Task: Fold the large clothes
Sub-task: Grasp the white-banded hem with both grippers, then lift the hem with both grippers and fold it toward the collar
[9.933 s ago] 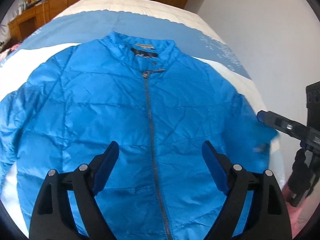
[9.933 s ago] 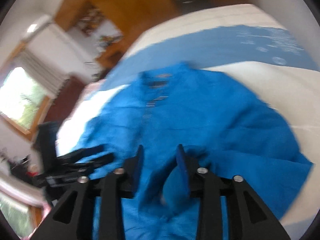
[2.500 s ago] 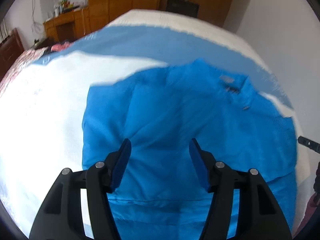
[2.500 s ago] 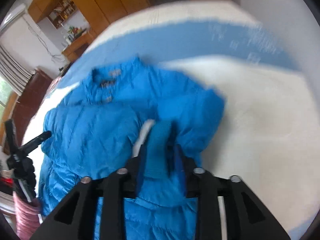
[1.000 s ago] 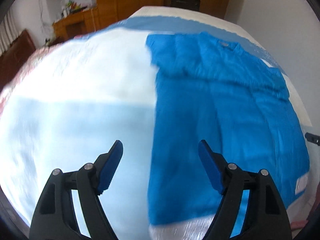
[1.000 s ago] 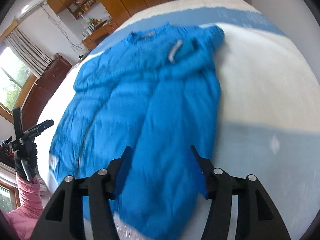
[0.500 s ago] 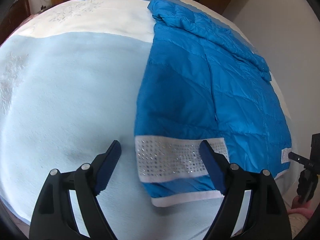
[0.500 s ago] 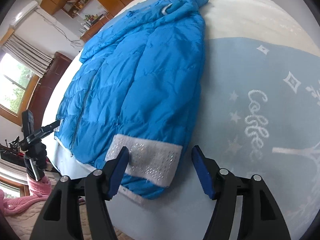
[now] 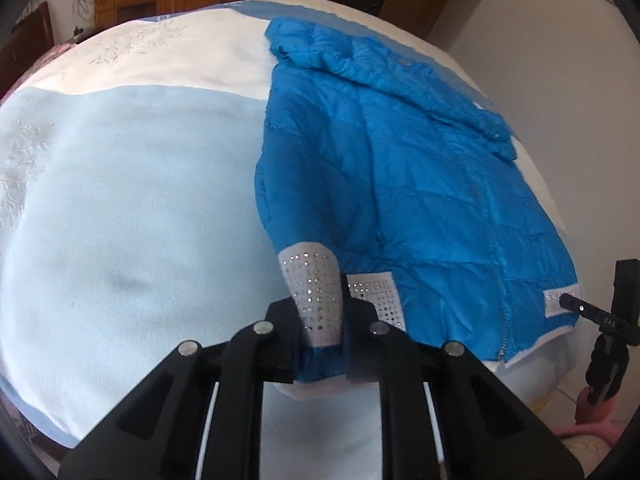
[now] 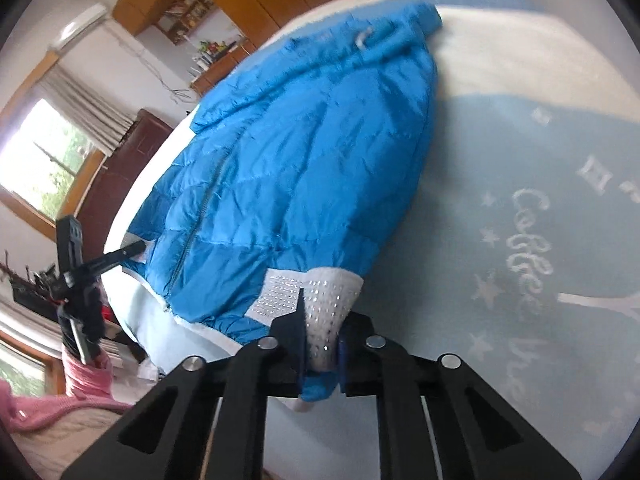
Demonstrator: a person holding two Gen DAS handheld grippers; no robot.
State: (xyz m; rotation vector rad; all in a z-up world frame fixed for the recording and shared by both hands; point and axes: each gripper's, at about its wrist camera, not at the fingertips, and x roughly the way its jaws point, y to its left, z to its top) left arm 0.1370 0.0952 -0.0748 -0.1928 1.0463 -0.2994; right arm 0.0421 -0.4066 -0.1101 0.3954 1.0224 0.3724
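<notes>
Clamping the left gripper (image 9: 322, 316) onto the near left corner of the hem band (image 9: 312, 280), jaws having just been closing with the studded white cloth now pinched between them. Doing the same with the right gripper (image 10: 322, 328) at the opposite corner, jaws likewise just closing and now pressing on the band. Working on a jacket (image 9: 400, 168) lying front up on the pale blue blanket (image 9: 120, 200), hem at the near edge, collar (image 9: 320, 52) at the far end.

Probably starting a hem-to-collar fold. Doing it well:
- Checking that each pinch is catching every layer of the puffy cloth, not only the top one.
- Lifting both corners together and level, keeping the hem taut between them so that the middle is not sagging.
- Carrying the hem straight toward the collar, keeping the zip (image 9: 496, 280) running down the centre and the side edges lining up.
- Lowering gently, since slippery padded cloth is likely to slide or spring back.

Counting:
- one jacket
- one zip
- one collar
- two grippers, both pinching
- two pinched hem corners
- one blanket
- sleeves: not counting, not clearly showing.
</notes>
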